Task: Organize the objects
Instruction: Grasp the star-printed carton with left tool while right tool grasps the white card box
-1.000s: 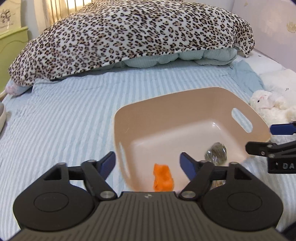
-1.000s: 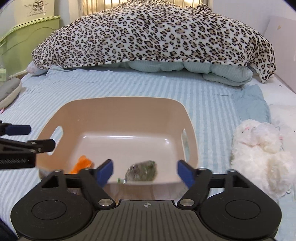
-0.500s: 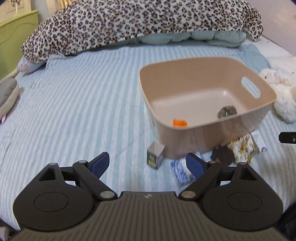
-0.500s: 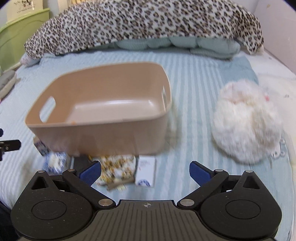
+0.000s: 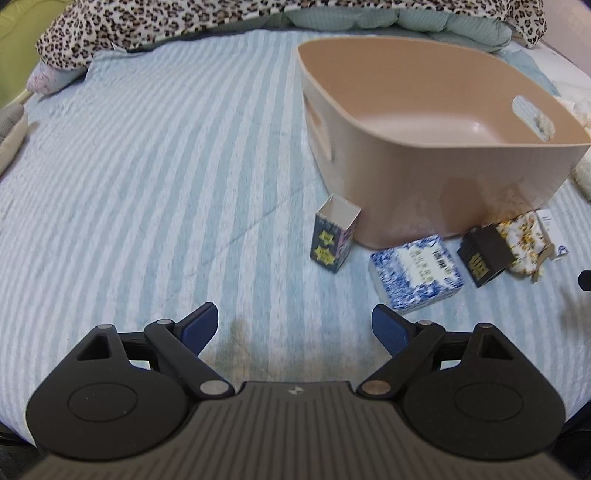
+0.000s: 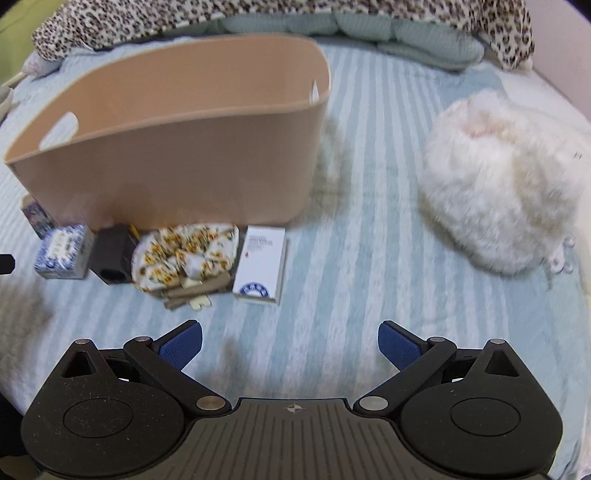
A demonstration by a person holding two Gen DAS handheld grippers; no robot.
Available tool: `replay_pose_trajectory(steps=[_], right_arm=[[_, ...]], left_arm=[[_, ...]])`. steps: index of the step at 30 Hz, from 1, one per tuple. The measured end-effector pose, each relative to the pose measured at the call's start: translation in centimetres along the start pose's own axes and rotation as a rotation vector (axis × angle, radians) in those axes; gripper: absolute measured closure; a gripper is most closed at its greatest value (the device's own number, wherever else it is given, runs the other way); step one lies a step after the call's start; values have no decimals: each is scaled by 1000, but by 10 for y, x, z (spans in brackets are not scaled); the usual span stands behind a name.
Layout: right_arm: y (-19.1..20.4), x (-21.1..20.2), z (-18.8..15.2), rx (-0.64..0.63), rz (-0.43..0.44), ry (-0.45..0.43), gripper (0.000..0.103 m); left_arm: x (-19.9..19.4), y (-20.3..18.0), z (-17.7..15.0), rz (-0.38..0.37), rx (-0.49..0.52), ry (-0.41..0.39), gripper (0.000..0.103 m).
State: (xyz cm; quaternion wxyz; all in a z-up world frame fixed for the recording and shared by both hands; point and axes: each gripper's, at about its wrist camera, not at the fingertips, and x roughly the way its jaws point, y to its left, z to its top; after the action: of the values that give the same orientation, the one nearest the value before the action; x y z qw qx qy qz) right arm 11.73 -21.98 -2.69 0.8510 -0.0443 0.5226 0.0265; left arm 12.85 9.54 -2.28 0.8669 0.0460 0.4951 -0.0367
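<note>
A beige plastic bin (image 5: 436, 173) (image 6: 177, 147) stands on the striped bed. In front of it lie a small dark box with stars (image 5: 334, 233), a blue-and-white patterned box (image 5: 415, 273) (image 6: 61, 252), a black box (image 5: 484, 254) (image 6: 110, 254), a sunflower-print pouch (image 6: 184, 256) (image 5: 522, 236) and a white box (image 6: 261, 264). My left gripper (image 5: 295, 328) is open and empty, low over the bed, short of the boxes. My right gripper (image 6: 290, 345) is open and empty, just short of the white box. The bin's contents are hidden.
A white fluffy plush toy (image 6: 502, 184) lies right of the bin. A leopard-print blanket (image 5: 184, 22) over pale green bedding runs along the back. The striped sheet (image 5: 147, 184) spreads to the left of the bin.
Both grippers have pulled back from above the bin and dropped low toward the bed. The boxes and pouch in front of the bin have come into view. Both stay open.
</note>
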Motion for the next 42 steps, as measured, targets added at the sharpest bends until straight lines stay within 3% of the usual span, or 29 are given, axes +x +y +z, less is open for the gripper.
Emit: replay_pose_trajectory(steps=[6, 13, 15, 20, 22, 25, 31, 33, 36, 42], right_arm=[[9, 28, 1, -15, -8, 37, 0], [11, 40, 7, -14, -4, 1, 0], [11, 41, 6, -18, 0, -18, 0], [12, 43, 6, -38, -6, -54, 1], [13, 43, 7, -48, -8, -70, 7], [15, 42, 10, -51, 1, -89, 19], [15, 35, 7, -50, 27, -98, 55], [15, 34, 6, -51, 34, -96, 61], [11, 33, 7, -40, 44, -92, 74], [9, 23, 2, -33, 33, -87, 75]], left_arm=[[18, 6, 4, -10, -1, -17, 12], [39, 1, 13, -31, 55, -47, 14], [45, 2, 15, -50, 59, -46, 19], [62, 0, 14, -65, 89, -42, 13], [63, 0, 14, -68, 89, -56, 13], [62, 3, 16, -87, 75, -83, 21], [55, 2, 17, -135, 100, -122, 60], [54, -1, 16, -148, 125, -124, 77], [52, -6, 14, -145, 146, -122, 78], [35, -5, 7, -112, 110, -127, 78]])
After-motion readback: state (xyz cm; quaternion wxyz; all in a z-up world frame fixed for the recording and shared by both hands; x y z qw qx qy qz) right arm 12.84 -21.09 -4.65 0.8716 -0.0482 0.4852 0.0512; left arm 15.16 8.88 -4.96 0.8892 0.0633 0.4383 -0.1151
